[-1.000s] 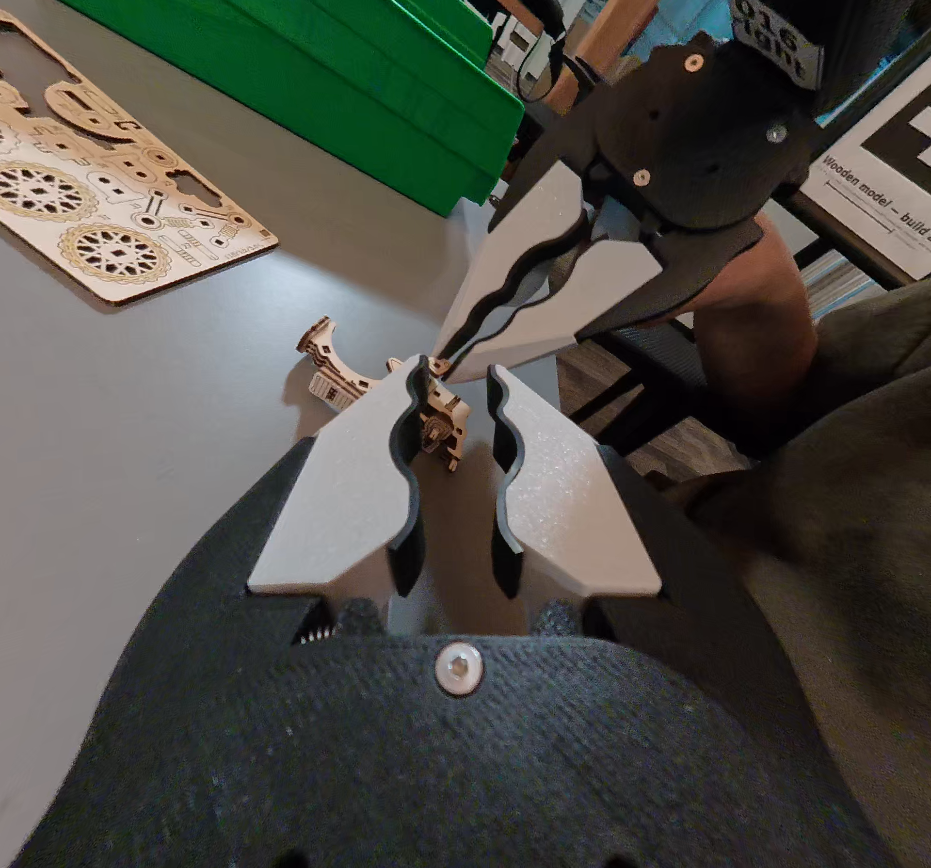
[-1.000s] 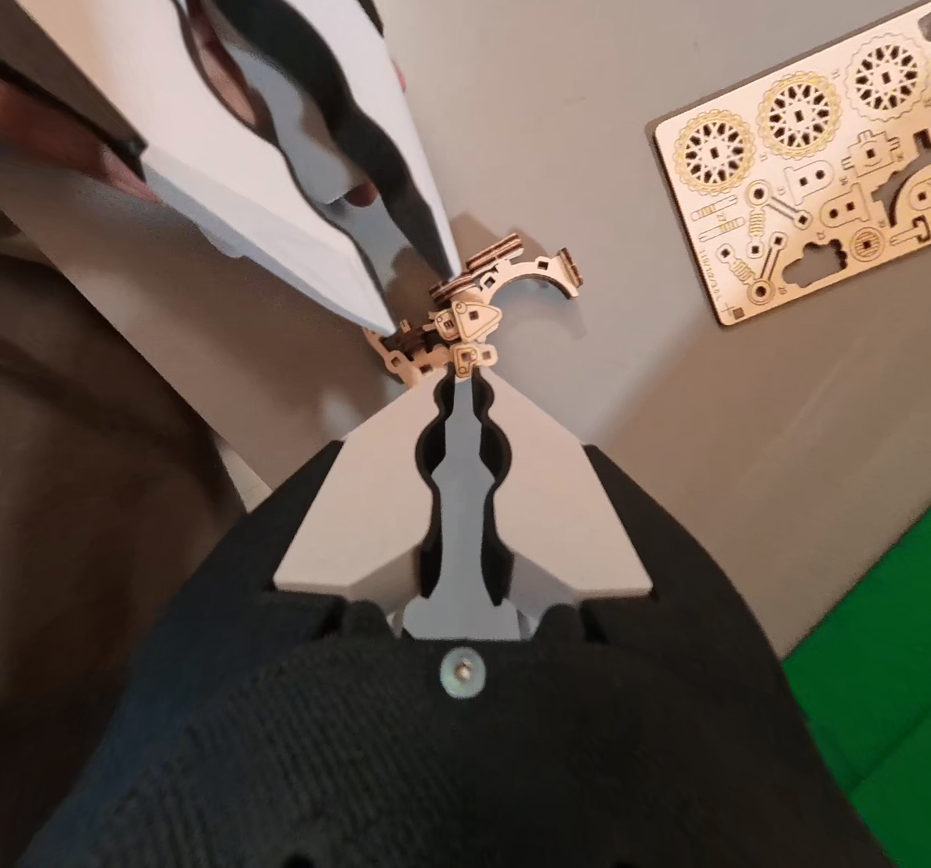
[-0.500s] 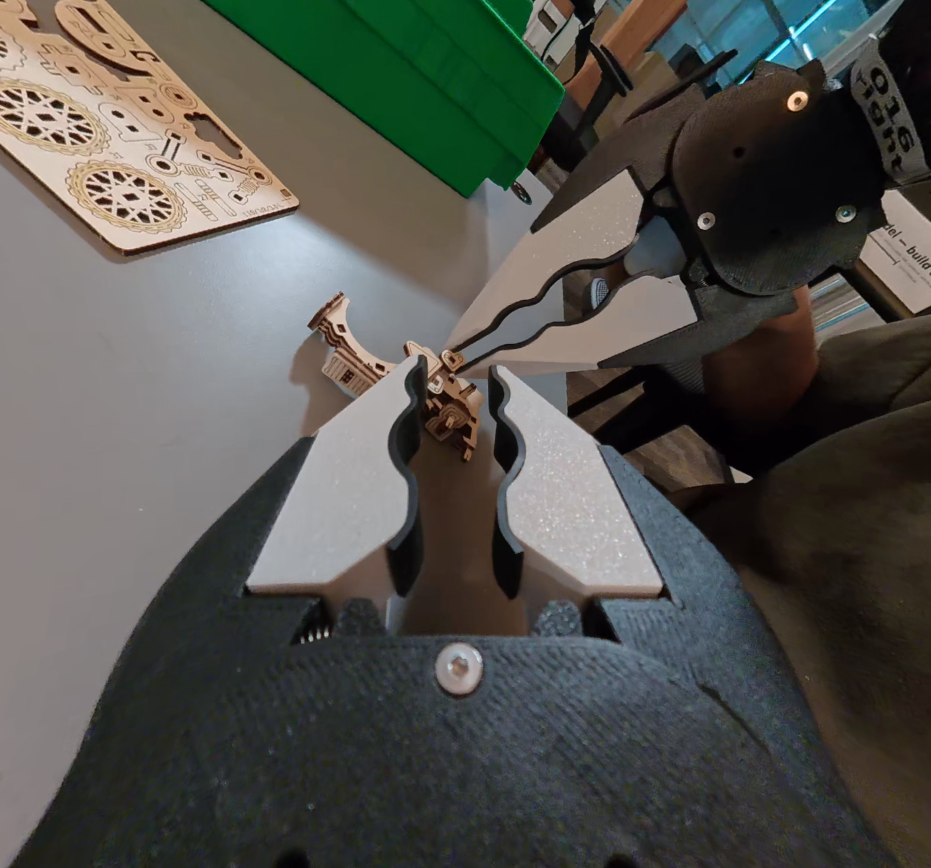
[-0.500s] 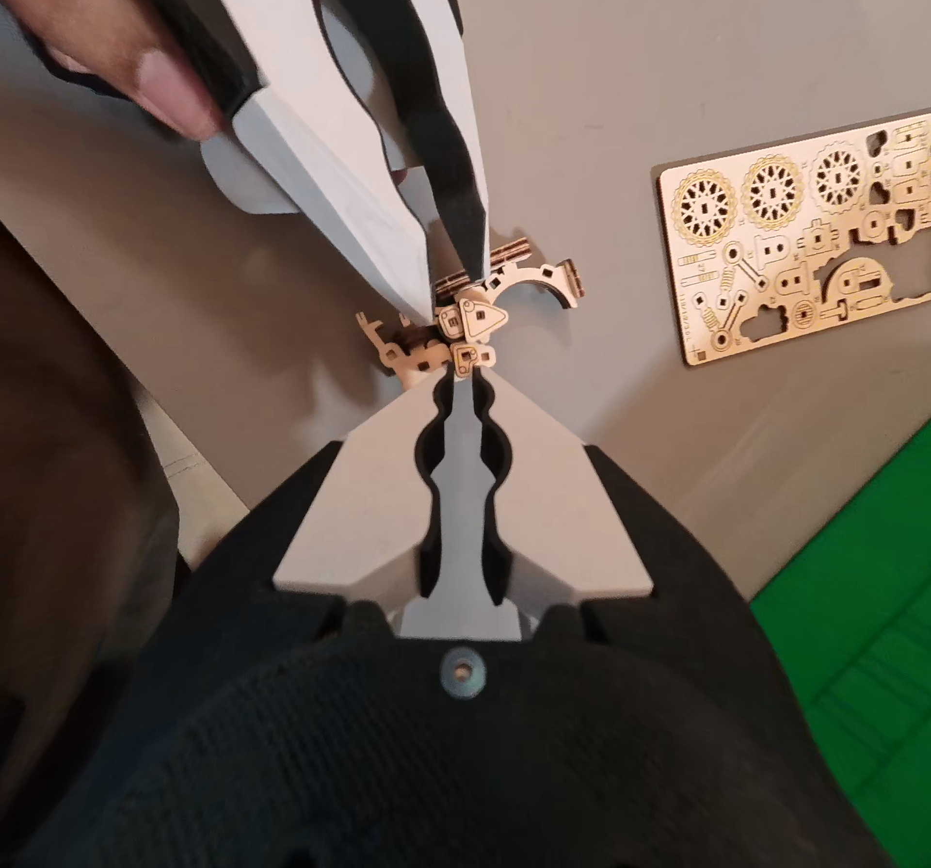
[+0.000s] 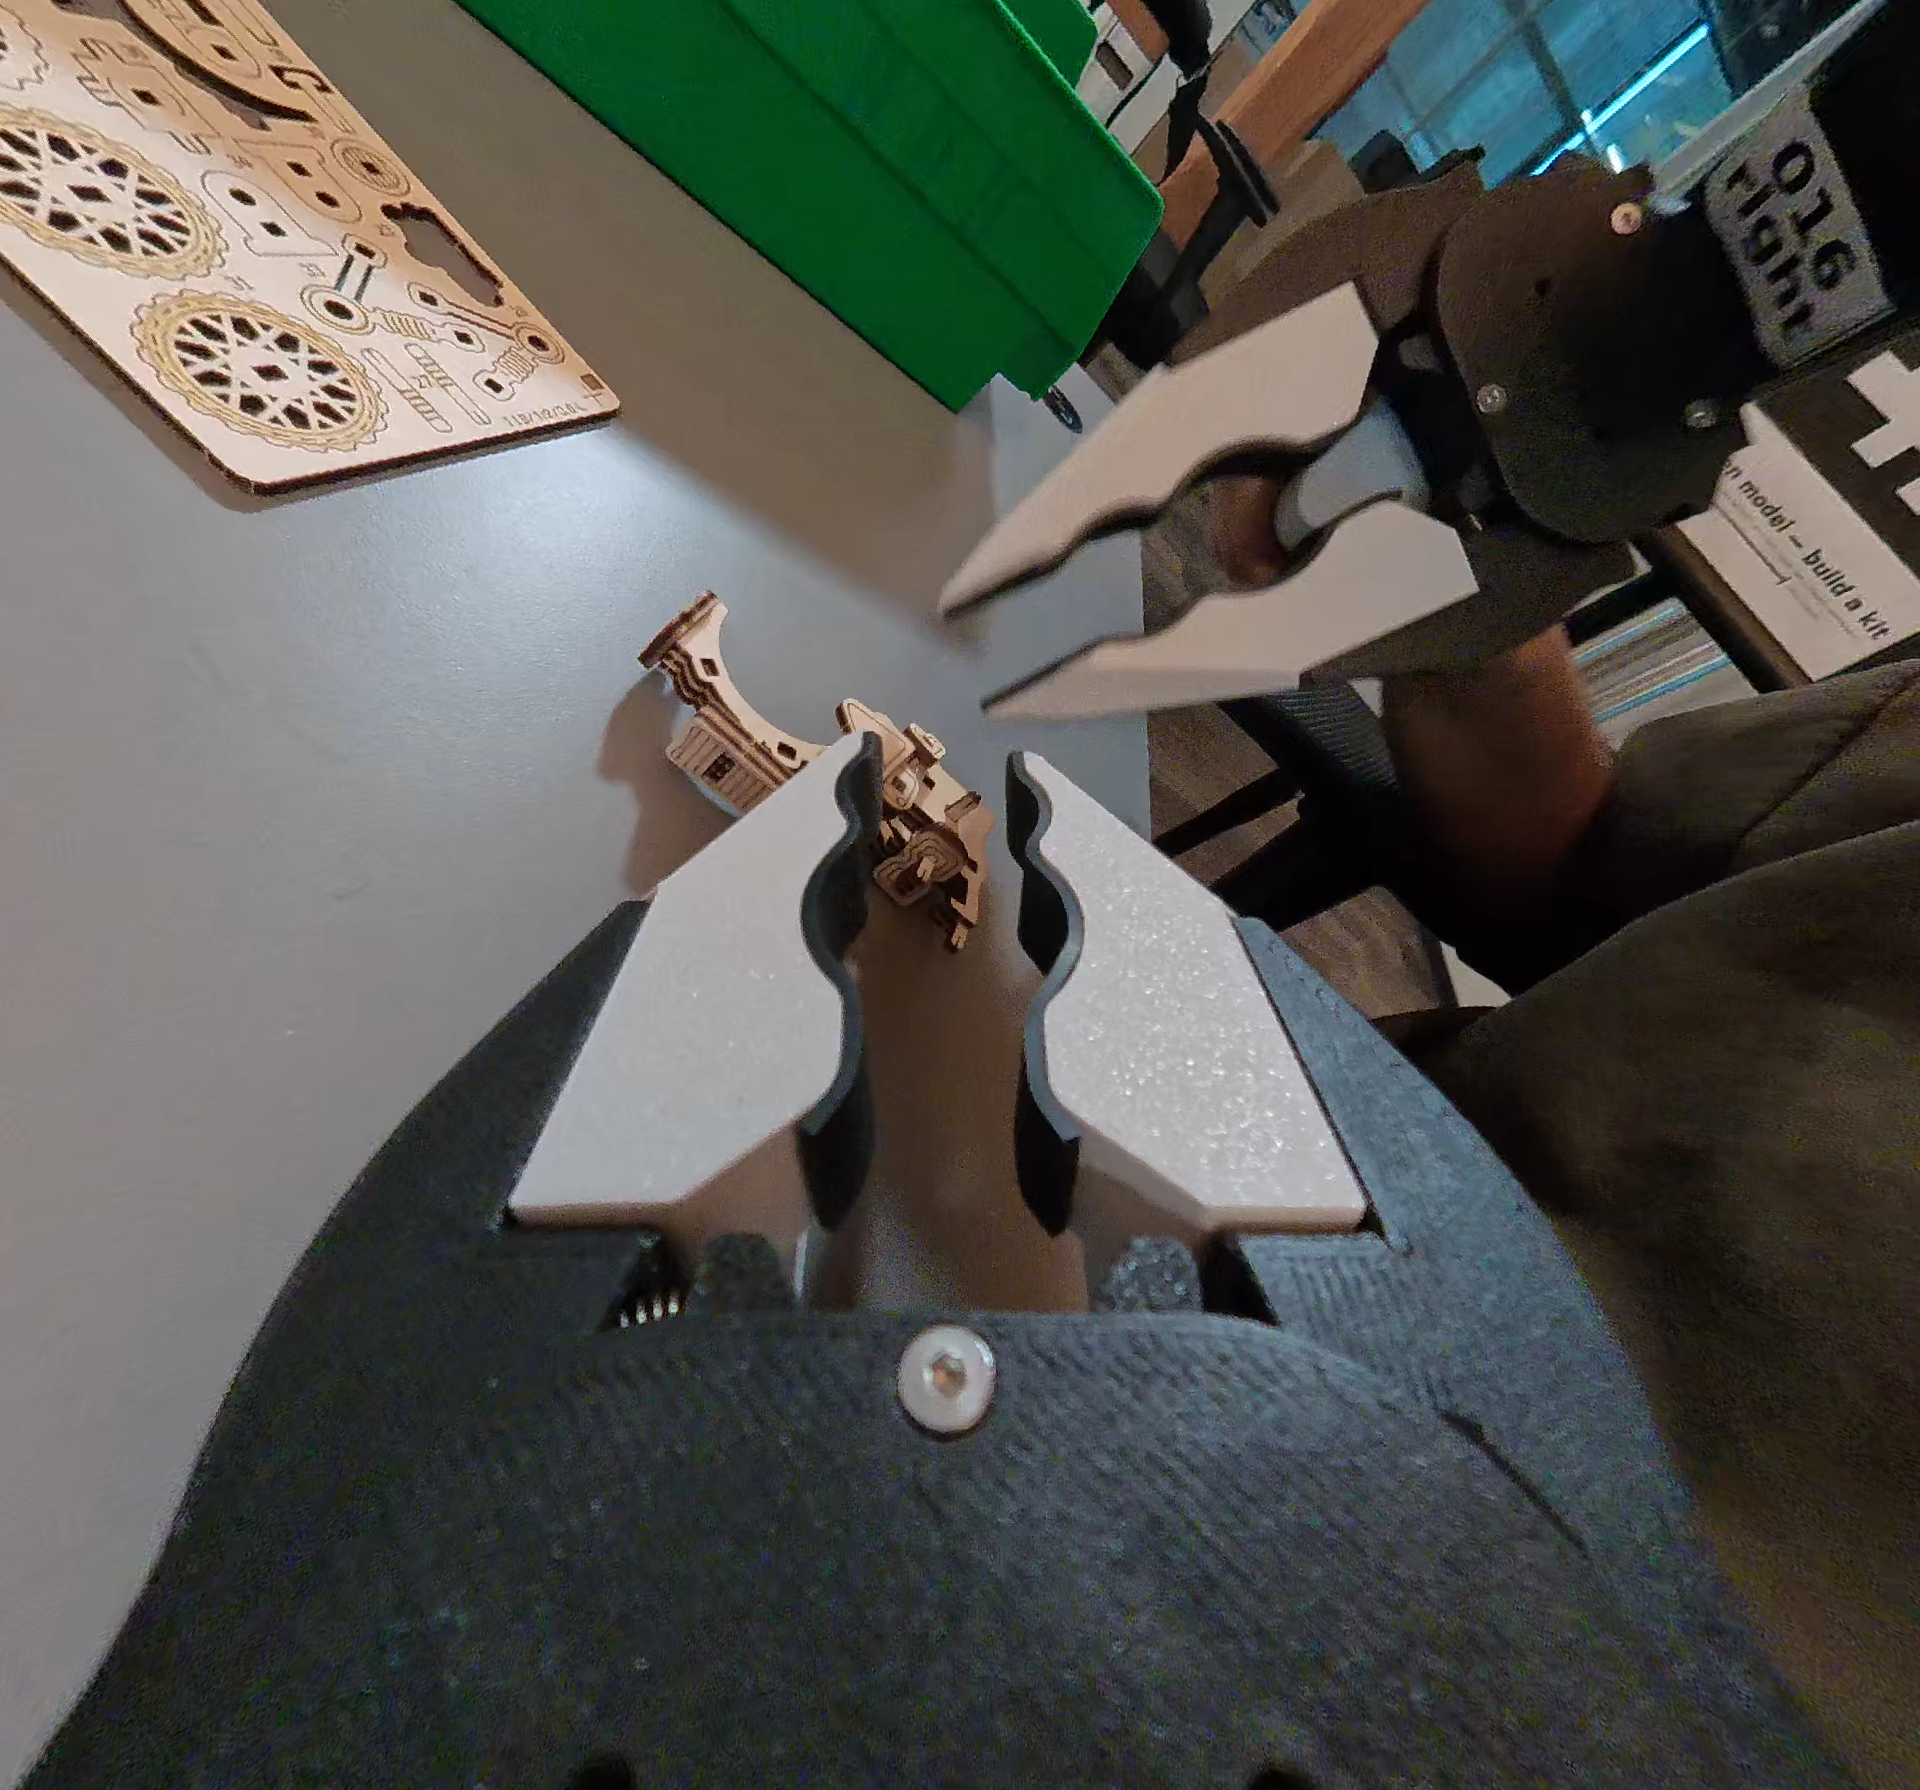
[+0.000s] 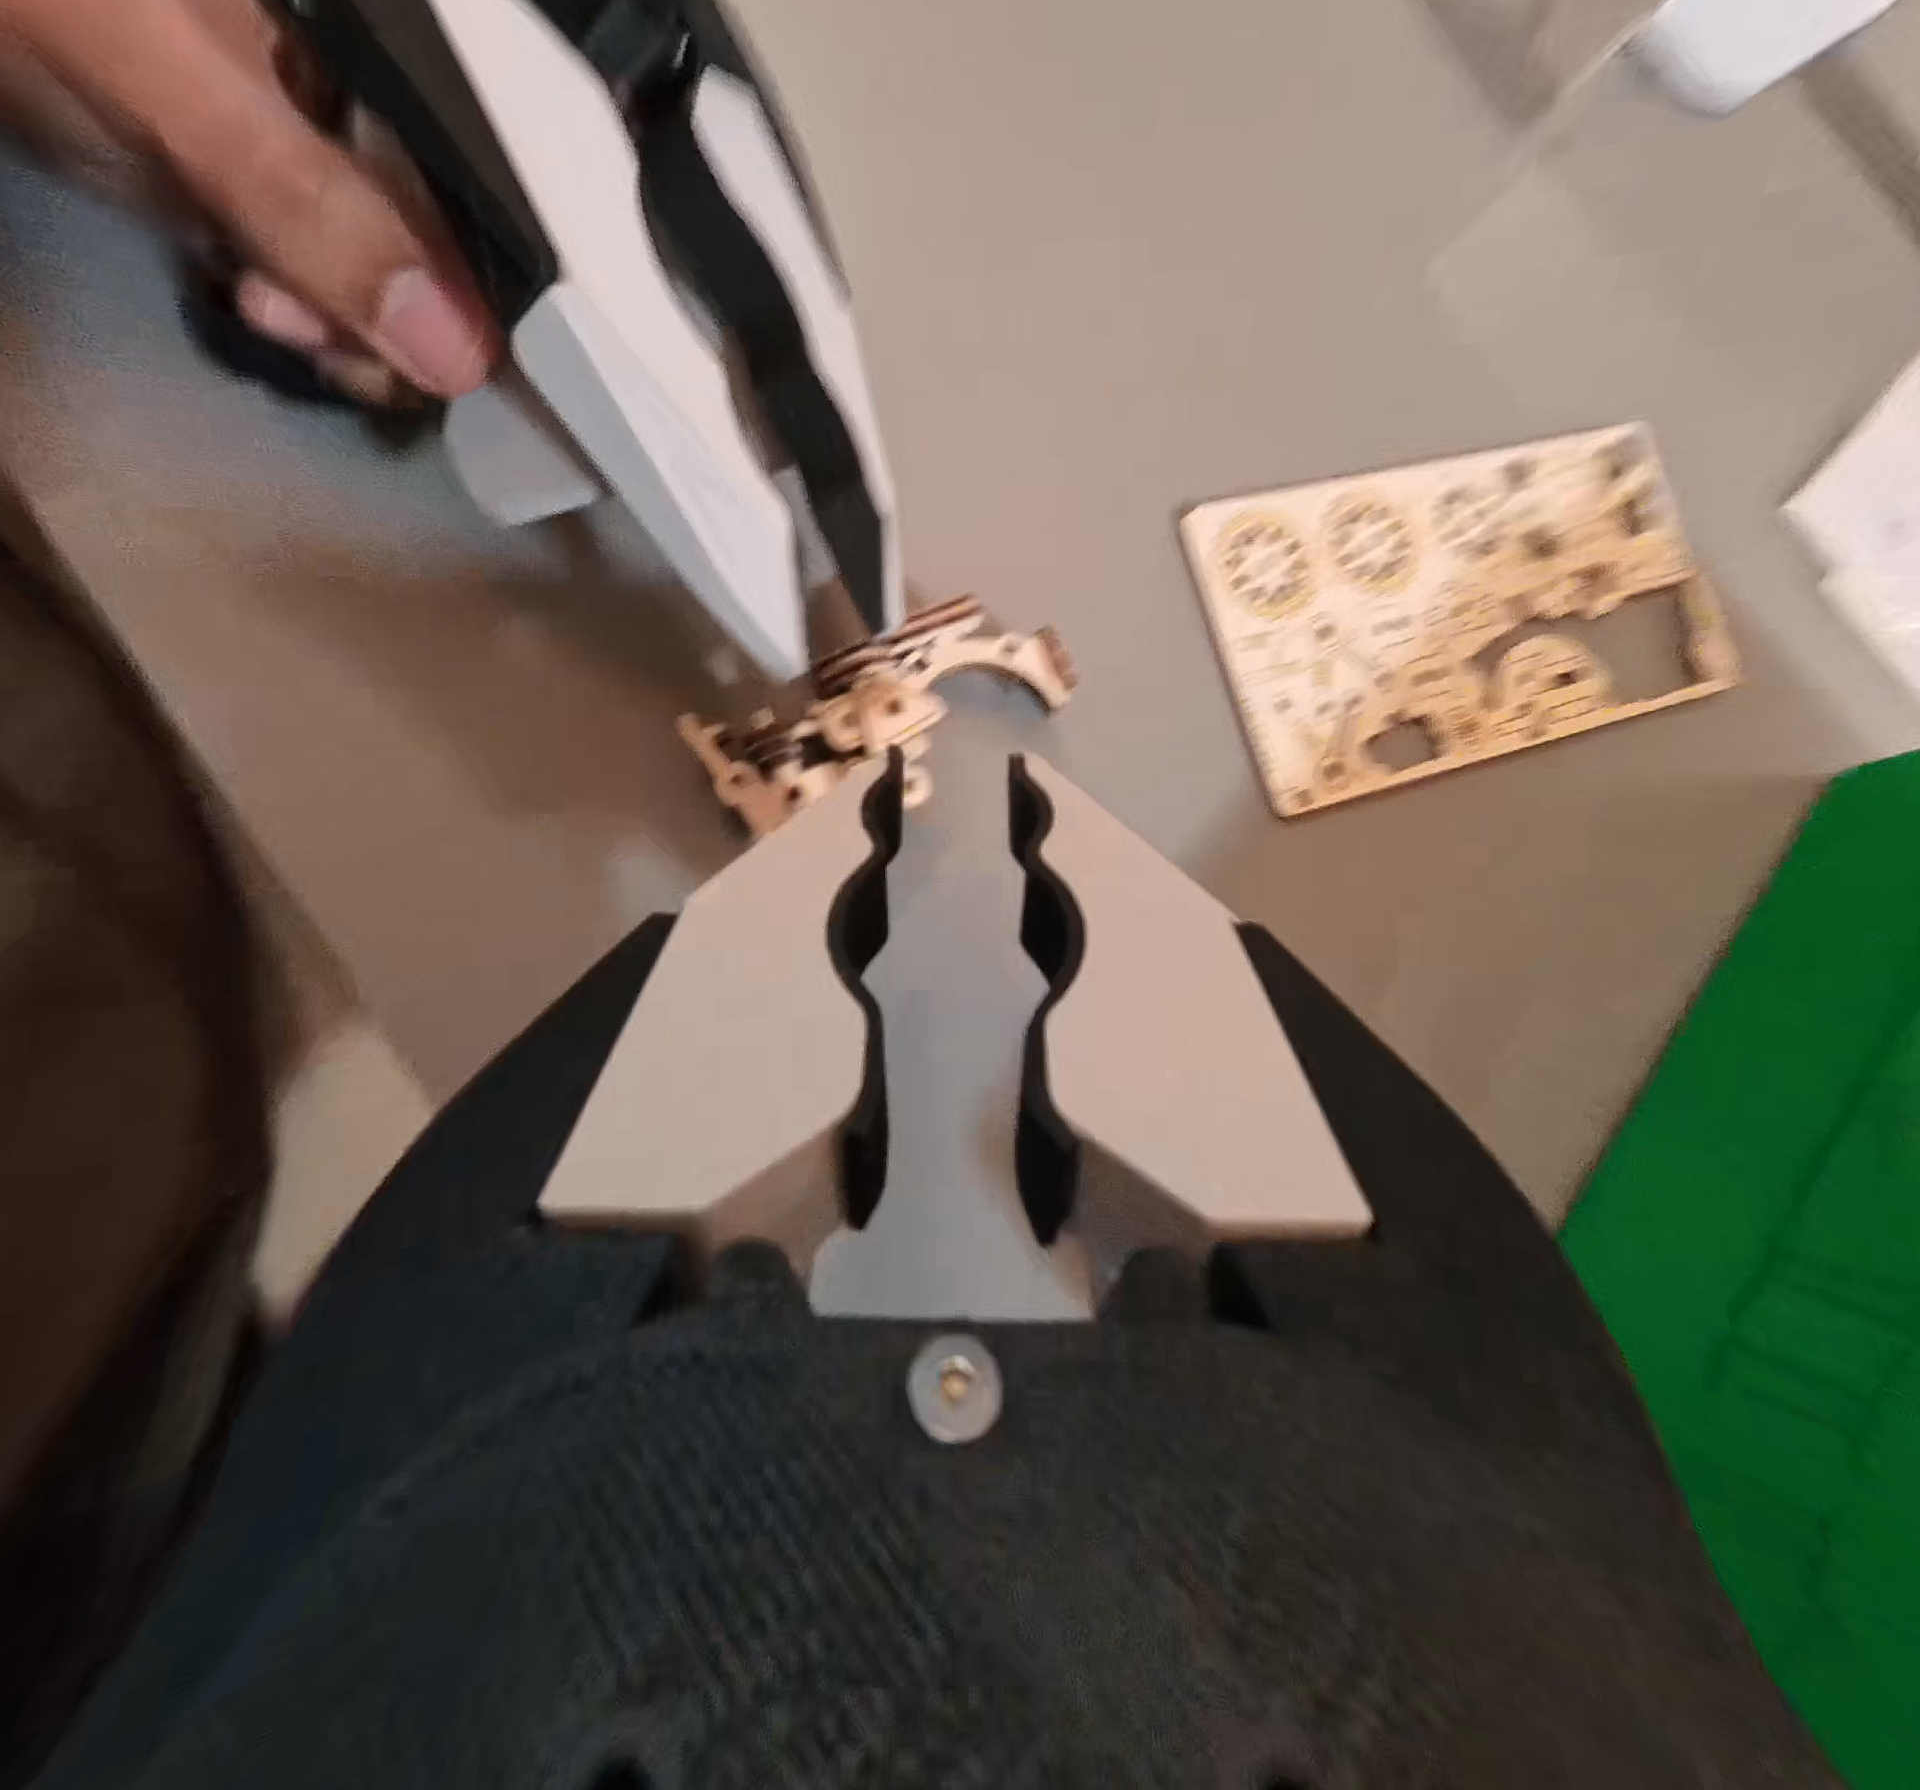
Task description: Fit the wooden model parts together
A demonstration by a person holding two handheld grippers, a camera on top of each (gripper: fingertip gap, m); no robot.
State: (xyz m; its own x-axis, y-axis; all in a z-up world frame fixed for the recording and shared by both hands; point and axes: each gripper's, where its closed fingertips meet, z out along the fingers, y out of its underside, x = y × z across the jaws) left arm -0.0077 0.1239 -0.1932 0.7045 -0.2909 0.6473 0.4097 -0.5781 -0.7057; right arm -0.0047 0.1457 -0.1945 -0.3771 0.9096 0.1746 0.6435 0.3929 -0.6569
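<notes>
table point(image 5: 260, 805): plain grey | wooden model point(image 5: 914, 826): pale tan | part sheet point(image 5: 260, 286): tan, lattice wheels | bin point(image 5: 831, 130): green

The wooden model point(image 5: 821, 784) lay on the bench point(image 5: 260, 805), near its edge. In the left wrist view, the parts sheet point(image 5: 260, 254) lay well apart to its upper left, the bin point(image 5: 779, 109) behind both. The left gripper point(image 5: 935, 784) straddled the model; the right gripper point(image 5: 966, 649) hung just right of it.
</notes>
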